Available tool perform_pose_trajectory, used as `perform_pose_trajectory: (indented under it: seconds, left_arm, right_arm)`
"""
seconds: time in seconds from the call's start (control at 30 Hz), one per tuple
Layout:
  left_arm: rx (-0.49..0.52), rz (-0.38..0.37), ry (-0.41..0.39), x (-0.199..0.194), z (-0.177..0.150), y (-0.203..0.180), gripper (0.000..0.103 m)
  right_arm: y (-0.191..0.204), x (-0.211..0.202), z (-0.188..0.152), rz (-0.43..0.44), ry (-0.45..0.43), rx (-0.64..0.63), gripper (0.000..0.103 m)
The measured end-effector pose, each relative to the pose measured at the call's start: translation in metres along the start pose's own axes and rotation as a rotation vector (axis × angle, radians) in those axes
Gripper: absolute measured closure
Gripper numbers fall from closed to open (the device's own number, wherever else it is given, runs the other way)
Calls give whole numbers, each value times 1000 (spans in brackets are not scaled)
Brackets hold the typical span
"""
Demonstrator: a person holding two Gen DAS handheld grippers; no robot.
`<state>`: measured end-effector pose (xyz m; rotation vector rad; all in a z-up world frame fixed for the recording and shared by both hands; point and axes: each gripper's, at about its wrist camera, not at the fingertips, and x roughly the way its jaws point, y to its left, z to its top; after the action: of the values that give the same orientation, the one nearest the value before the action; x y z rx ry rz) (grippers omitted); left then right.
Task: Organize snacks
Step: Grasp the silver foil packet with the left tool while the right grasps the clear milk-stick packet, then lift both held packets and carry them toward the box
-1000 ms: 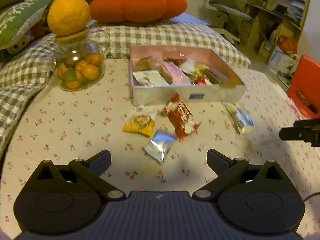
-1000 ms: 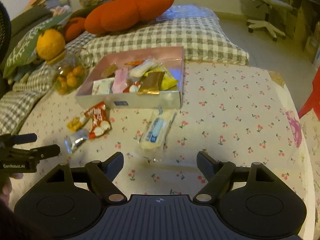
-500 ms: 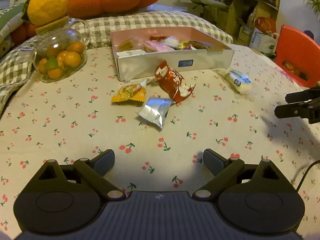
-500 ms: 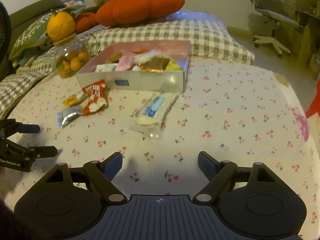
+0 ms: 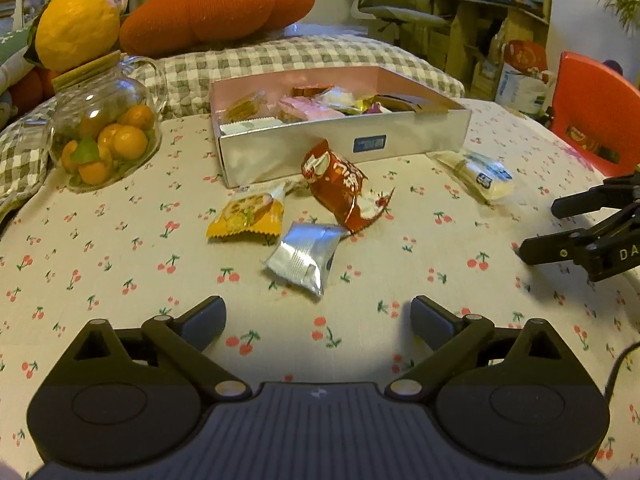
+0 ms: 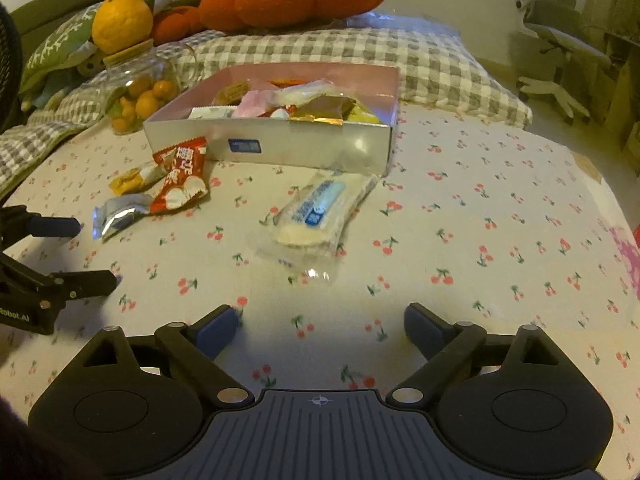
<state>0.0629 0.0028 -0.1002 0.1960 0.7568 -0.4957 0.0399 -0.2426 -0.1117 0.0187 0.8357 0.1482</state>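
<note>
While both pairs of fingers stand wide apart over the cherry-print tablecloth (image 5: 120, 248), nothing lies between them. The left gripper (image 5: 318, 316) has its jaws opening, with only bare cloth in the gap. Just ahead of its fingertips lies a silver packet (image 5: 304, 258), and beyond that, side by side, a yellow packet (image 5: 250, 216) and a crumpled red wrapper (image 5: 340, 190). Further off to the right of these rests a clear packet with a blue label (image 5: 478, 172).

The right gripper (image 6: 320, 330) also has its jaws opening and holds nothing. The clear packet (image 6: 320, 212) lies a little ahead of its fingers, almost straight in line with the gap. The red wrapper (image 6: 182, 178), the yellow packet (image 6: 134, 176) and the silver packet (image 6: 116, 216) sit off to the left of its fingers.

Behind all four loose snacks stands a shallow box (image 5: 400, 140), pink inside, already holding several wrapped snacks. The red wrapper leans close to its near wall. Left of the box stands a glass jar (image 5: 104, 120) of small oranges with a large yellow fruit (image 5: 76, 36) on its lid.
</note>
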Motion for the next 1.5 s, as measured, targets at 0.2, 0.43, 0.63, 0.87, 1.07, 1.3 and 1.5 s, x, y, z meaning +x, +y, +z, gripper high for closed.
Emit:
perform_pose_trajectory:
  seconds: [0.2, 0.43, 0.63, 0.87, 1.07, 1.3, 1.5]
  left_arm:
    - [1, -5, -13, 8, 11, 0, 19]
    - [-21, 5, -23, 13, 19, 4, 38]
    - [-39, 13, -20, 12, 22, 6, 55]
    - [-66, 19, 8, 10, 25, 7, 71]
    - [-93, 1, 48, 3, 25, -1, 74]
    - [-81, 9, 84, -4, 21, -20, 75]
    - [-95, 31, 109, -7, 21, -28, 74]
  right_arm:
    - [1, 15, 15, -14, -12, 18, 9]
    - [2, 25, 29, -11, -19, 46, 10]
    - [1, 27, 39, -23, -53, 67, 13]
    - [0, 28, 40, -3, -41, 60, 63]
    - [-7, 20, 36, 12, -43, 97, 74]
    - [-14, 5, 22, 23, -10, 90, 76]
    - [-12, -7, 16, 20, 37, 62, 76]
